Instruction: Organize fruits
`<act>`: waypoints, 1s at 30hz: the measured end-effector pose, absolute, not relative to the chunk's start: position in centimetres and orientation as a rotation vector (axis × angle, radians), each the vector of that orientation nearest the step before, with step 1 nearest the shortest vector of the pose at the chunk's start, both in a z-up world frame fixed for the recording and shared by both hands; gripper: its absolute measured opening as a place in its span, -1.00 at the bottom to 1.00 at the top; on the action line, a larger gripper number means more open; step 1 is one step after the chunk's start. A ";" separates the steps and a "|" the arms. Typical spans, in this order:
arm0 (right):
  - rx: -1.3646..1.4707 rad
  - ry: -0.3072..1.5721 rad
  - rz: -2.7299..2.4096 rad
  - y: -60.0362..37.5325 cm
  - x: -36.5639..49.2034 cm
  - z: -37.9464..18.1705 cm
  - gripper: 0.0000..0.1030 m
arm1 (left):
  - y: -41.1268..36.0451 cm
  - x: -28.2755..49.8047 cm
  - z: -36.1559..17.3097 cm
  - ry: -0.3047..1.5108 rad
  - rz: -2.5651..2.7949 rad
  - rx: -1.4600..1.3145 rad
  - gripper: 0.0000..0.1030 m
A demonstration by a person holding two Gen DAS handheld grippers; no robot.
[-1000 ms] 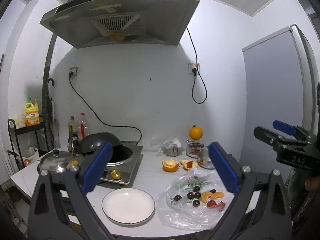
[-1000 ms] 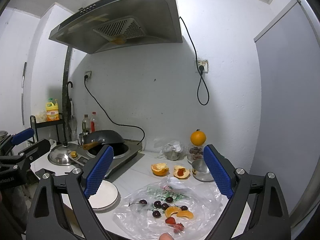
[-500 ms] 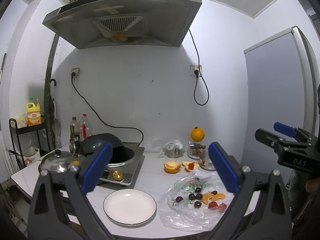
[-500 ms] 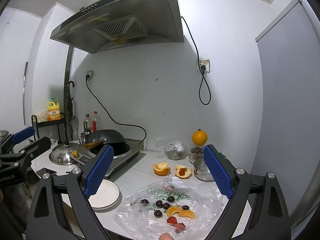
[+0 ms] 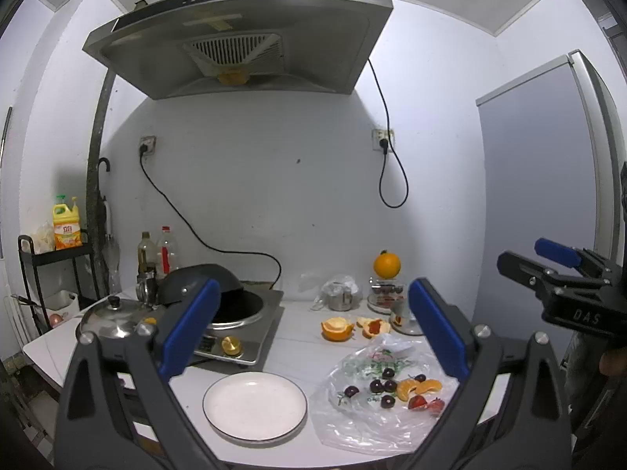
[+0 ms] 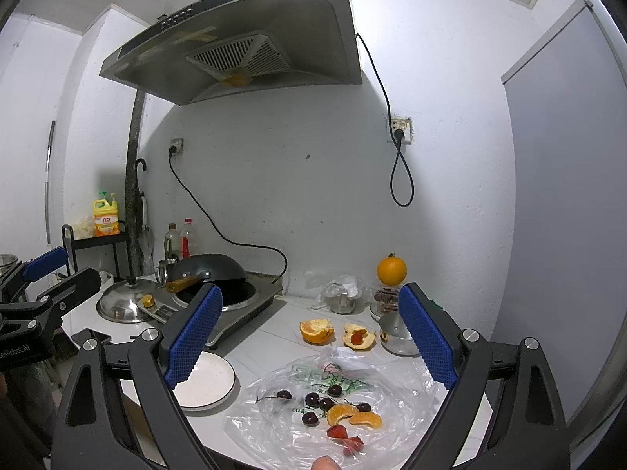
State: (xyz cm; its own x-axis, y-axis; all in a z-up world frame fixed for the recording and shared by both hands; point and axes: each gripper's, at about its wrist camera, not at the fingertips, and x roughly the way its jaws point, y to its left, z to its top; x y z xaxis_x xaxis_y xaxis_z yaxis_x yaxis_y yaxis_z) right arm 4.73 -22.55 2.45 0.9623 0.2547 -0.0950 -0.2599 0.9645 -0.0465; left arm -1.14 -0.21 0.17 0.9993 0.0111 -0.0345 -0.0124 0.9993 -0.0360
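You are holding both grippers above the surface (image 5: 290,337), the left gripper (image 5: 313,329) and right gripper (image 6: 309,333) each with fingers spread wide and pinching nothing. The fruit is lying below and ahead of your right fingers on a loose plastic bag (image 6: 298,427): cherries (image 6: 325,403), orange segments (image 6: 352,415) and strawberries (image 6: 345,436). The white plate (image 5: 254,405) is sitting bare below your left fingers. The orange segments are lying flat, long axes running roughly across the right view, curved backs facing away from you. The likely trouble: fingers snagging the slack film and dragging everything, cherries rolling off, or soft strawberries crushing under a hard squeeze.
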 end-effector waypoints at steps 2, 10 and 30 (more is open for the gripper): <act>-0.059 0.089 0.261 -22.5 4.8 2.4 0.81 | -0.3 -1.1 0.2 0.034 0.013 -0.035 0.91; -0.060 0.089 0.262 -22.5 4.8 2.4 0.81 | -0.3 -1.1 0.2 0.034 0.012 -0.036 0.91; -0.061 0.089 0.262 -22.4 4.8 2.4 0.81 | -0.6 -0.9 0.2 0.034 0.008 -0.033 0.91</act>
